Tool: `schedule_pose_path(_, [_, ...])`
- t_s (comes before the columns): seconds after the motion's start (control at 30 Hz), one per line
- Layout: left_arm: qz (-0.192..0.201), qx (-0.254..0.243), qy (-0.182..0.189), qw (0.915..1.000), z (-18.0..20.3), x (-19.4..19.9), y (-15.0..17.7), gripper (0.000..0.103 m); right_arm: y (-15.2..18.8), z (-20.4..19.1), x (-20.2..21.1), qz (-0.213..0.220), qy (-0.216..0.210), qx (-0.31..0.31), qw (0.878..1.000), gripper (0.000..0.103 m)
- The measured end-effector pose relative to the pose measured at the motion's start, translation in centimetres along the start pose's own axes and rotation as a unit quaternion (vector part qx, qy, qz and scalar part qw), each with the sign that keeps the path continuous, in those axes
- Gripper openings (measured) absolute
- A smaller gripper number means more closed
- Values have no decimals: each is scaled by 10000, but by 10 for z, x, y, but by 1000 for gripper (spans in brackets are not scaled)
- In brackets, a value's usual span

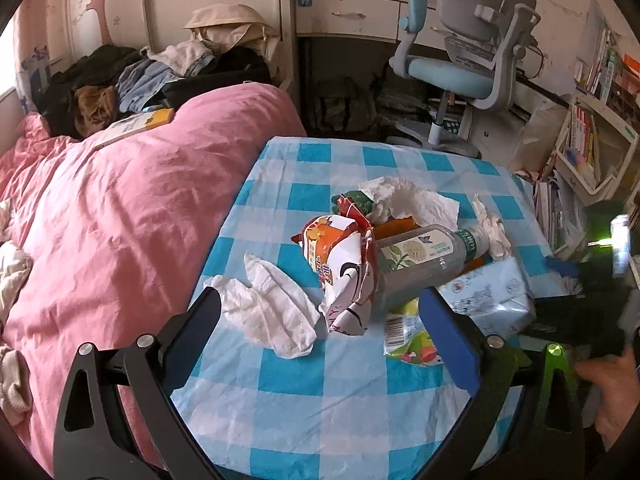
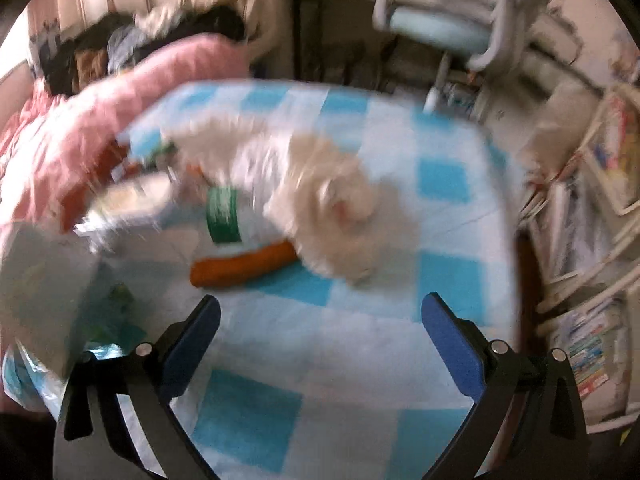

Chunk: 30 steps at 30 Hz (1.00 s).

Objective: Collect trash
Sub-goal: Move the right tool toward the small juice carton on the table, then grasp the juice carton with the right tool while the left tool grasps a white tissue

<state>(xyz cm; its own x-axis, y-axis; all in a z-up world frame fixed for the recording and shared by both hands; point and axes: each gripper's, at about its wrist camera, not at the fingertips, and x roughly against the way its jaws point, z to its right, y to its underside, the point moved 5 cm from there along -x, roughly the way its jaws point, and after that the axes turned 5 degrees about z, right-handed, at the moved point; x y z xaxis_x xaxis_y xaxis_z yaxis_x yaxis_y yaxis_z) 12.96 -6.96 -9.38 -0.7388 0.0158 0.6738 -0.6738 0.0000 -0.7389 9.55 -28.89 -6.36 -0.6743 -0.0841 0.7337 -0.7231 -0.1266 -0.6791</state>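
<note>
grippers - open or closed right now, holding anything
Left gripper: open, holding nothing.
Right gripper: open, holding nothing.

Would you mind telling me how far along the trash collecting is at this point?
Nothing looks collected yet. The crumpled tissue, snack wrapper and plastic bottle all lie on the checked tablecloth. Nothing is in hand: the left gripper and right gripper are both open and empty. The right wrist view is blurred, showing another tissue. No bin is in view, so every piece remains.
</note>
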Motion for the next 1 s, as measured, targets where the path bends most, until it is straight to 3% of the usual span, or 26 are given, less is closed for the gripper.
schedule_pose_path(0.13, [5, 26, -4, 10000, -5, 4, -1, 96, -12, -1, 80, 1414, 79, 99, 9899, 97])
schedule_pose_path(0.2, [2, 80, -49, 10000, -14, 5, -3, 96, -5, -13, 96, 1689, -291, 234, 9849, 97])
schedule_pose_path(0.3, [-57, 247, -160, 9996, -32, 4, -4, 96, -7, -28, 84, 1387, -608, 315, 9880, 97])
schedule_pose_path(0.6, [-365, 892, -258, 9950, -77, -7, -1, 96, -3, -59, 99, 1551, -1100, 826, 9783, 97])
schedule_pose_path(0.7, [-588, 759, -222, 9951, -70, -18, 6, 96, 1, -68, 92, 1353, -1289, 848, 9787, 97])
schedule_pose_path(1.0, [-1054, 503, -605, 9913, -64, -67, 26, 96, 15, -98, 78, 1018, -1863, 821, 9738, 97])
